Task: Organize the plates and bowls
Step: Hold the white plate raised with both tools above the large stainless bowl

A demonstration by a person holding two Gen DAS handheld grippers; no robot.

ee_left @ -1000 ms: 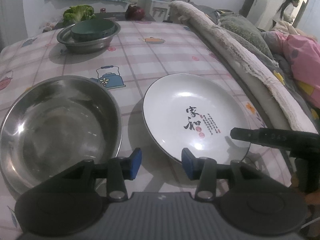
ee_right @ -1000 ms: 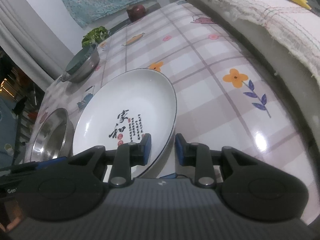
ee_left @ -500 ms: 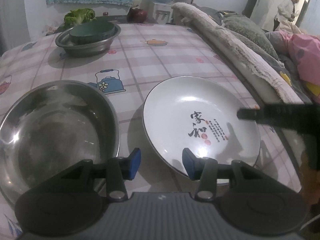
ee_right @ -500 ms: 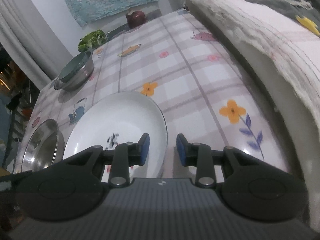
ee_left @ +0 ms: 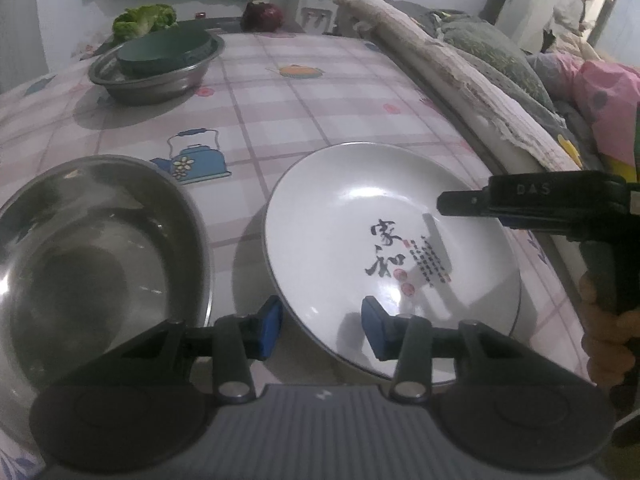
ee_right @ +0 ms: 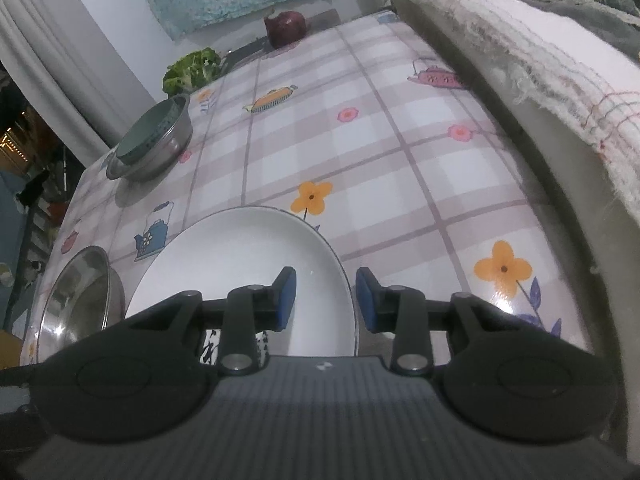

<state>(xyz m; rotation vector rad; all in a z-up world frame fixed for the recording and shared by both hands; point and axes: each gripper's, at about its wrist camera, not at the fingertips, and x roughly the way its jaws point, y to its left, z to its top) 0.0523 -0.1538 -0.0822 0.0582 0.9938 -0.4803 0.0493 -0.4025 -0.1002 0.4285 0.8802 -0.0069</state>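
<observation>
Left wrist view showed one white plate point(ee_left: 384, 240) with black calligraphy lying flat on the checked tablecloth point(ee_left: 304, 108), just right of one large empty steel bowl point(ee_left: 92, 252); the two sat close but apart. Far back on the left stood a second, smaller steel bowl point(ee_left: 160, 76) holding one dark green dish point(ee_left: 164, 50). That made three bowl-shaped pieces and a single plate.

The left gripper point(ee_left: 320, 330) hung with its blue pads spread and nothing between them, straddling the plate's near-left rim. The right gripper point(ee_right: 325, 300) was likewise parted and empty, its left pad over the plate point(ee_right: 256, 268) and its right pad over the cloth past the rim; in the left view its black finger reached over the plate's right side.

Compared with half a second before, the plate and bowls had not shifted. The right gripper had dropped lower and nearer the plate, and the left one had edged closer to the rim.

Beyond lay one red onion point(ee_left: 262, 16), one head of greens point(ee_left: 144, 20), and bedding point(ee_left: 460, 76) along the right.
</observation>
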